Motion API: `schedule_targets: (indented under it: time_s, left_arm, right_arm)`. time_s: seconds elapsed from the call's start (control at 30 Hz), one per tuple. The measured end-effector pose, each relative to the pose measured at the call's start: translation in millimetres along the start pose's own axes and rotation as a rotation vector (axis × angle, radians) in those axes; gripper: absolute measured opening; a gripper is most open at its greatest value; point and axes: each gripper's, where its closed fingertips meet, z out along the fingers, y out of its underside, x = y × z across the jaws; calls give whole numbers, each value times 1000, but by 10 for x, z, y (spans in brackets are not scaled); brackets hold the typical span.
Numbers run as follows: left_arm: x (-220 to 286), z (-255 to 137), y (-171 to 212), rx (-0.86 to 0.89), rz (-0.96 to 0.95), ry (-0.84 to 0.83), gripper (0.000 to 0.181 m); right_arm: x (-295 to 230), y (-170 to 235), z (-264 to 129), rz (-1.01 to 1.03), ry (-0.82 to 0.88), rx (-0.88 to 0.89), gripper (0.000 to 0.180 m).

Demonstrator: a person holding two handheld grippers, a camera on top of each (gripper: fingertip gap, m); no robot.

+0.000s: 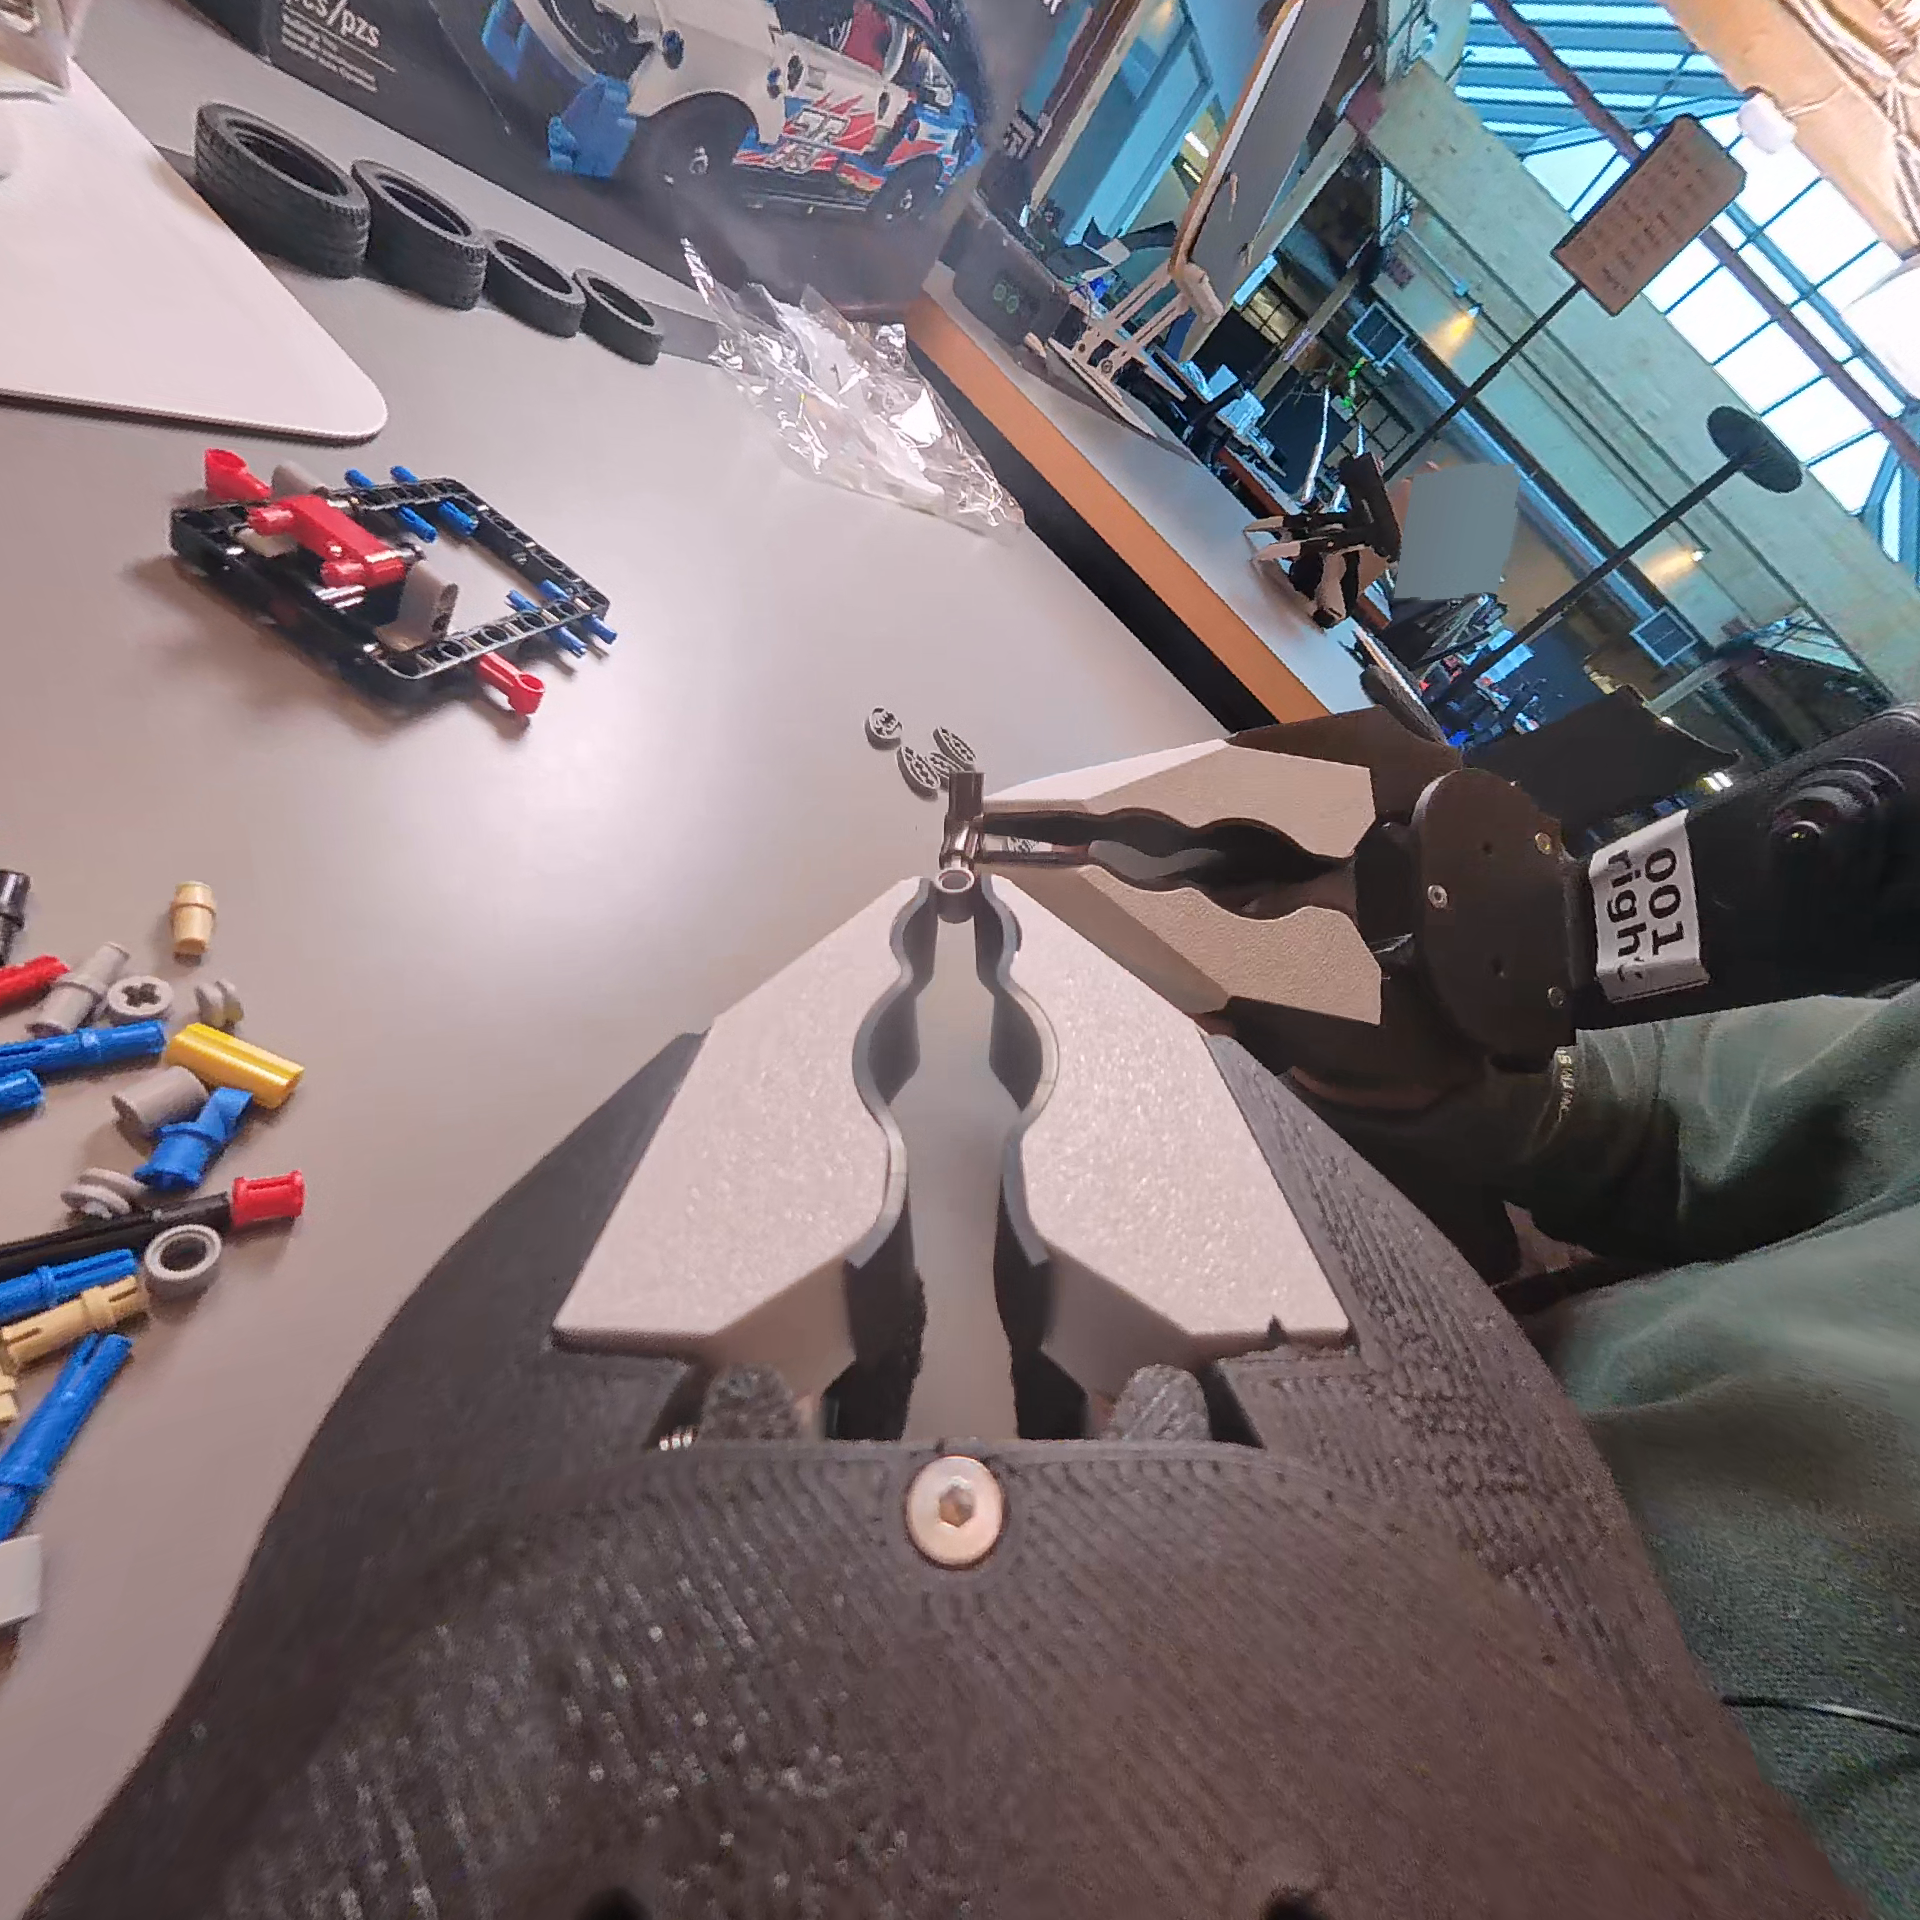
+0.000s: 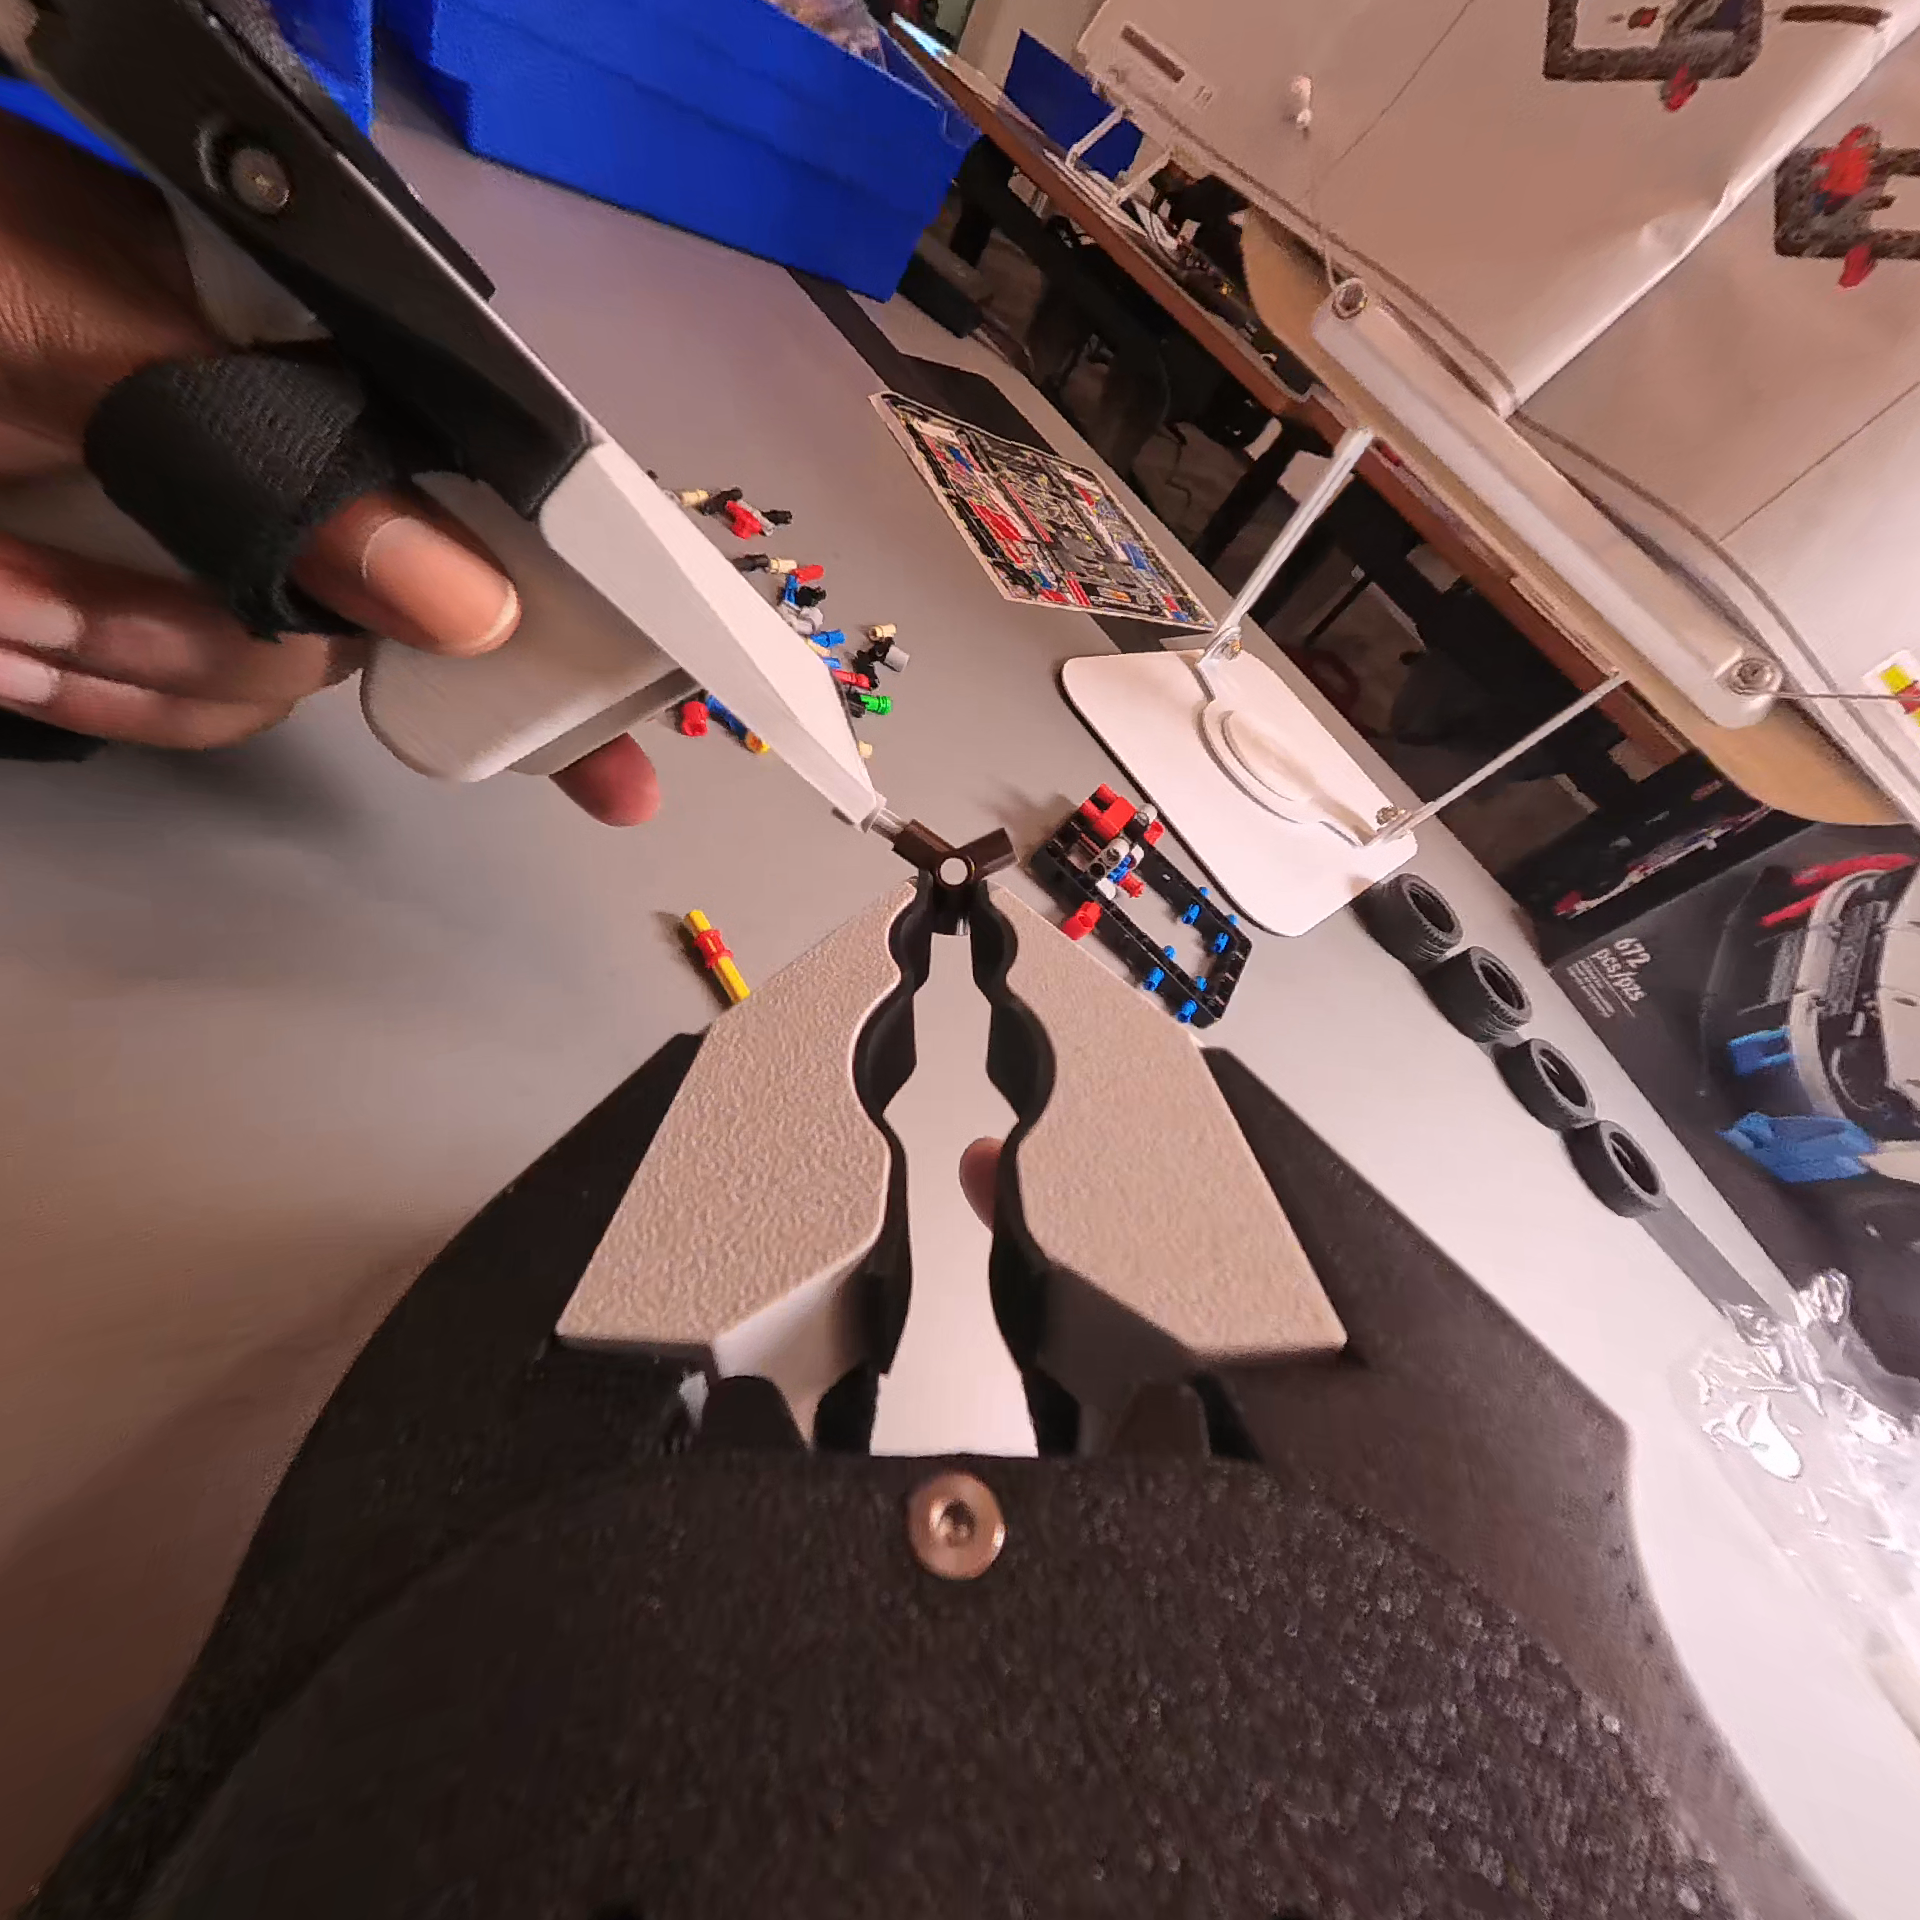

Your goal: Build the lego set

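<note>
Right wrist view: early in the build; both grippers busy w/ one small joint, most of the set untouched.

Right gripper [image 2: 951,899] clamped on a dark brown 3-way connector [image 2: 954,857] held above the table [image 2: 312,987]; left gripper [image 1: 954,896] pinched shut on a small grey pin [image 1: 954,883], its tip meeting one arm of the connector, so I'd judge the pin is going in or just seated, can't tell which; done so far: only a black frame w/ red, grey & blue bits [image 1: 390,571], lying flat, well apart from the grippers; left to do: loose pins & axles [image 1: 125,1143] in a scatter, 4 tyres [image 1: 416,244] lined up by the box [image 1: 623,94], small grey discs [image 1: 920,743], yellow axle w/ red bush [image 2: 715,954]; instruction sheet [image 2: 1039,520] lies farther back; bulk of the car unbuilt.
</note>
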Motion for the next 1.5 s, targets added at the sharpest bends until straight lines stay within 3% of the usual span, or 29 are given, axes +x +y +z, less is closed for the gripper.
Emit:
schedule_targets:
  time_s: [0.57,1.23,1.4,1.5]
  left_arm:
    - [121,-20,16,-16,3,96,5]
    - [157,-26,32,-18,8,140,5]
    - [154,-46,-104,46,77,130,5]
    - [133,-68,-131,58,286,48,5]
  right_arm:
    - [-51,-49,-105,126,-111,86,4]
    - [-83,-80,-119,110,-135,108,4]
    - [0,-173,-102,303,-214,160,8]
    - [9,-213,-150,525,-339,196,17]
